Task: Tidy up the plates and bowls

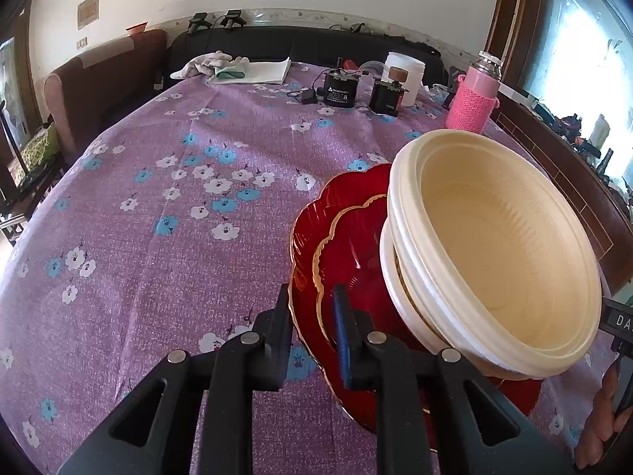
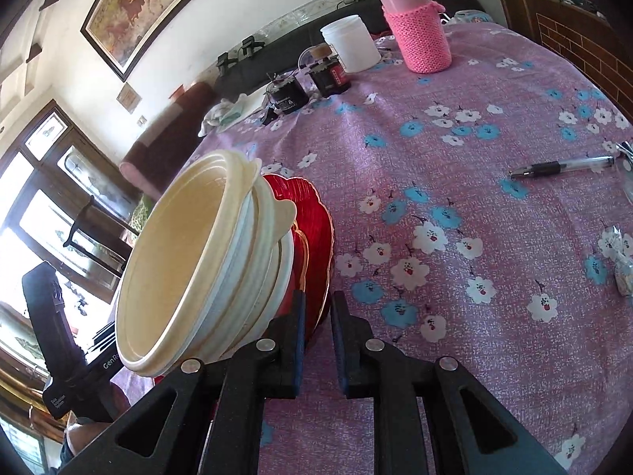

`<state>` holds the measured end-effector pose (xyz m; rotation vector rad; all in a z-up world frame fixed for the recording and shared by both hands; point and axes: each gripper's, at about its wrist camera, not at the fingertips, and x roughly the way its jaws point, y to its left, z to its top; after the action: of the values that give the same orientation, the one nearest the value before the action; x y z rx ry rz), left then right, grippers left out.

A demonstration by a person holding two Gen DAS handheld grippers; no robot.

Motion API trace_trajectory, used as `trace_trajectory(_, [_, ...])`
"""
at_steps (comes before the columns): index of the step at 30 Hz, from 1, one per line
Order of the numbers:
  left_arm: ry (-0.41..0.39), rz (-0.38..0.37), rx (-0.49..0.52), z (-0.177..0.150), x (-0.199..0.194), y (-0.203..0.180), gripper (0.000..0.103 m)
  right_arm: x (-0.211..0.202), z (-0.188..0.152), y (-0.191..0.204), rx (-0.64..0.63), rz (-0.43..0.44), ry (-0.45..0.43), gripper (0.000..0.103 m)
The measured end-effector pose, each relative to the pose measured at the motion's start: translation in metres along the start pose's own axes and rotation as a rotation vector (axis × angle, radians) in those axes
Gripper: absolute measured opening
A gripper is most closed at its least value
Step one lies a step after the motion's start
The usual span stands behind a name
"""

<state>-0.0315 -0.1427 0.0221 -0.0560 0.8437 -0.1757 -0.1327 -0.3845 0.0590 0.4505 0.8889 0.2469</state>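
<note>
While bowls [image 1: 494, 245] sit atop, both tongs [image 1: 312, 308] [image 2: 318, 308] straddle the red plates' [image 1: 336, 237] rims.

Bright daylight from blown-out windows [image 1: 581, 39]; glare on tablecloth [image 2: 455, 150]; strong fisheye bending, dark vignette at corners; focus sharp.

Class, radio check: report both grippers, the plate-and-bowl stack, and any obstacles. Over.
Left gripper and right gripper each pinch opposite rims of the red plates. Cream bowls stacked on them. Pen lies well clear.
</note>
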Motion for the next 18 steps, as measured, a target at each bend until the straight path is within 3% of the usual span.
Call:
trace_trajectory(8, [-0.031,0.025,-0.014,-0.009,-0.003,-0.007,0.025,0.003,0.000,0.000,-0.028,0.002,-0.017,0.016])
trace_trajectory(18, [-0.019,0.049,-0.025,-0.010,-0.001,-0.010,0.025,0.003,0.000,0.000,-0.038,-0.005,-0.030,0.016])
